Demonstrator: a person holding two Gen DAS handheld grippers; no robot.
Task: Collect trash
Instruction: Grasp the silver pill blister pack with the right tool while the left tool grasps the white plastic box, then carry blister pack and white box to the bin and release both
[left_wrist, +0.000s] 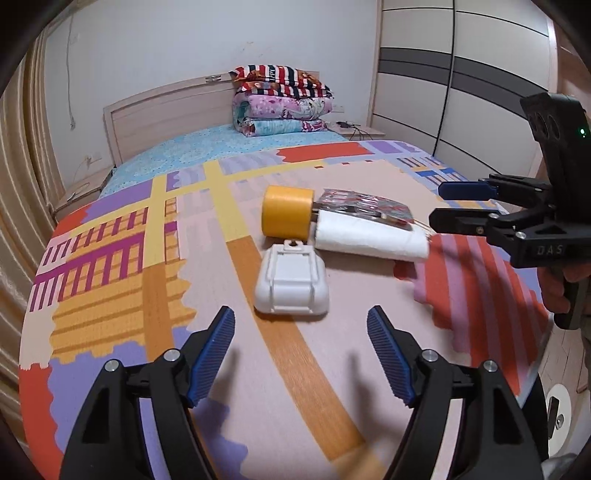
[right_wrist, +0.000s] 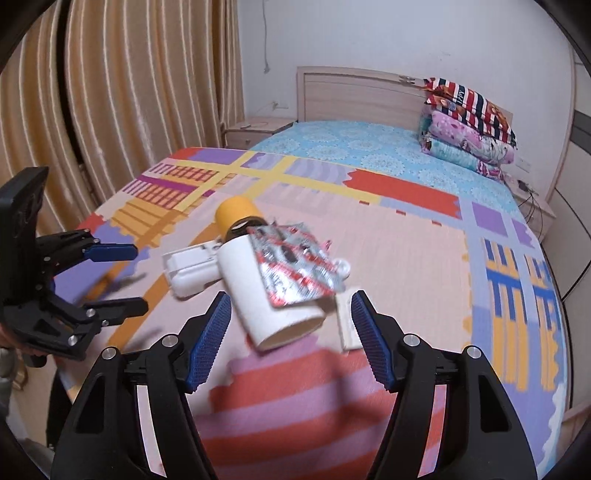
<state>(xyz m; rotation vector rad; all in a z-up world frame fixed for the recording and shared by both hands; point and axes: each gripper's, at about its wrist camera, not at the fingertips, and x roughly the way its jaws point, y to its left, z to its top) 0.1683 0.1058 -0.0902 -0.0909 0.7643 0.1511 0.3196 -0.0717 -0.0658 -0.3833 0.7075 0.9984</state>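
Observation:
A small pile of trash lies on the patterned mat (left_wrist: 122, 280): a brown bottle with a yellow cap (left_wrist: 286, 216), a white paper tube (left_wrist: 369, 240), a red and silver blister pack (left_wrist: 365, 206) across the tube, and a white plastic case (left_wrist: 291, 280). My left gripper (left_wrist: 299, 323) is open just short of the case, nothing between its pads. My right gripper (left_wrist: 437, 205) comes in from the right, open. In the right wrist view the tube (right_wrist: 258, 295) has its open end just ahead of the right gripper (right_wrist: 290, 301), pads apart from it. The left gripper (right_wrist: 138, 278) shows at left.
A flat white scrap (right_wrist: 347, 321) lies beside the tube. Folded quilts (left_wrist: 280, 99) are stacked against the headboard (left_wrist: 166, 107). Curtains (right_wrist: 129, 92) hang on one side, a wardrobe (left_wrist: 461, 85) stands on the other. The mat's edge (left_wrist: 535, 369) drops to the floor.

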